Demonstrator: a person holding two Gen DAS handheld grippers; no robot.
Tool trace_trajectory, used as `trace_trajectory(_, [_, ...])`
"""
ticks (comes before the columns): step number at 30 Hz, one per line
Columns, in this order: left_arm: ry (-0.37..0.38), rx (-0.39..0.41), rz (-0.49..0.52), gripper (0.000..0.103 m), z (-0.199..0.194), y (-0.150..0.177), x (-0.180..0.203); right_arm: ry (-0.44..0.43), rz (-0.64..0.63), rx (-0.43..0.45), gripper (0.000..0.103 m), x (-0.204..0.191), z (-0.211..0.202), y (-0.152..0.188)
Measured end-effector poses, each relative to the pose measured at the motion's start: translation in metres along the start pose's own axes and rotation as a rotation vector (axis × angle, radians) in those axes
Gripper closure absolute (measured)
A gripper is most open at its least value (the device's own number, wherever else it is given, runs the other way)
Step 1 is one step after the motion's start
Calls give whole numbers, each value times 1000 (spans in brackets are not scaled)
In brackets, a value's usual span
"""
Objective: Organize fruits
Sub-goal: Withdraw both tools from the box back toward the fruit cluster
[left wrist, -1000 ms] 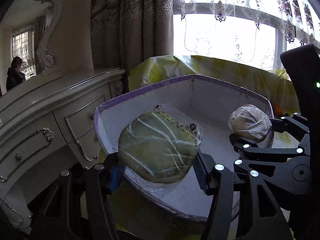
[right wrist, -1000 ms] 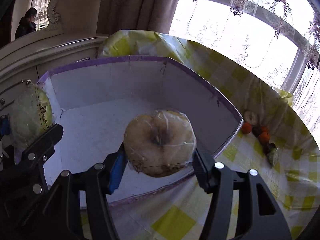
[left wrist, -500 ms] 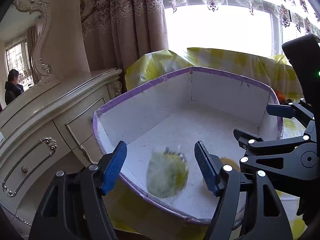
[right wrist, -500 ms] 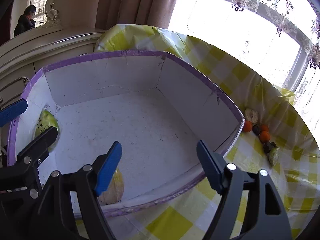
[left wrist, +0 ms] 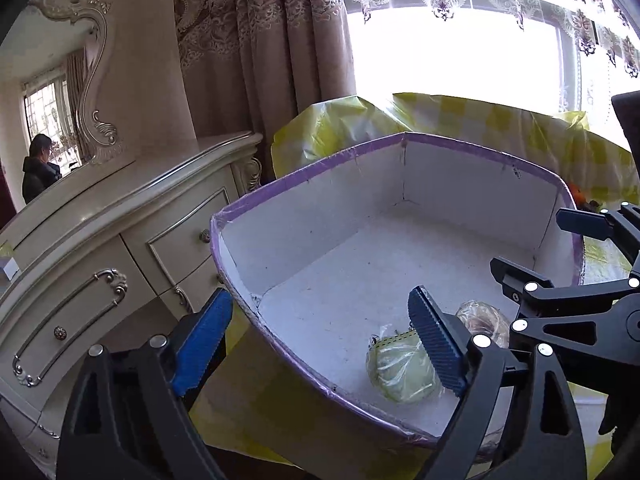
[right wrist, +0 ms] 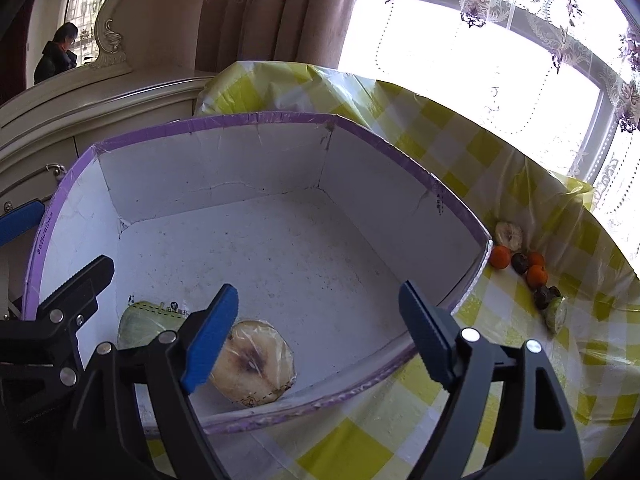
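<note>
The left tool (left wrist: 320,332) hangs over the near edge of the white box (left wrist: 472,184) with the purple rim, and its jaws are opening, with nothing pressed between the blue pads. The green wrapped fruit (left wrist: 400,372) lies on the box floor, in the near part, just below the left tool's right pad, so it seems it was let go there on purpose. The right tool (right wrist: 316,326) stands beside it over the same near edge; its jaws are opening too and they hold nothing. The pale wrapped fruit (right wrist: 254,360), cut side up under its film, lies on the floor just beside the green one, partly hidden behind the right tool's left pad. Both fruits sit close to the near wall, probably because the tools only reached over the rim. The rest of the box floor is bare. On the yellow checked tabletop (right wrist: 440,432), to the right outside the box, a small group of loose fruits (right wrist: 524,266) waits: orange ones, dark ones and some wrapped pieces. By judgement, these are the next things to be collected into the box.
</note>
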State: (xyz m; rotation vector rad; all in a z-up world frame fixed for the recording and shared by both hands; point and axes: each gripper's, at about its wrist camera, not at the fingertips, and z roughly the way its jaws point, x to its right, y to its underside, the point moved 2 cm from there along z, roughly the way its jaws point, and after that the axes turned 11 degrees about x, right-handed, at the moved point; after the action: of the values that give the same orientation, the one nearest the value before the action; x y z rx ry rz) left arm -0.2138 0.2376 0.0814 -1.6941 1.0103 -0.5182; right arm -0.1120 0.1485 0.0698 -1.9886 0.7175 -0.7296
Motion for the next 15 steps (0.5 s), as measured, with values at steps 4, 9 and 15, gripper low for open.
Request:
trace_trajectory(4, [-62,219,31,16,-36,-18,7,25,57,155,9,18,-31,-5])
trace_trajectory(9, [-11,446,58,16,-77,-38,41,83,235,340,2,70,-72,11])
trace_trajectory(15, [215,522,125,16,-93,-50,119,242,416,345,2,146,-86,58])
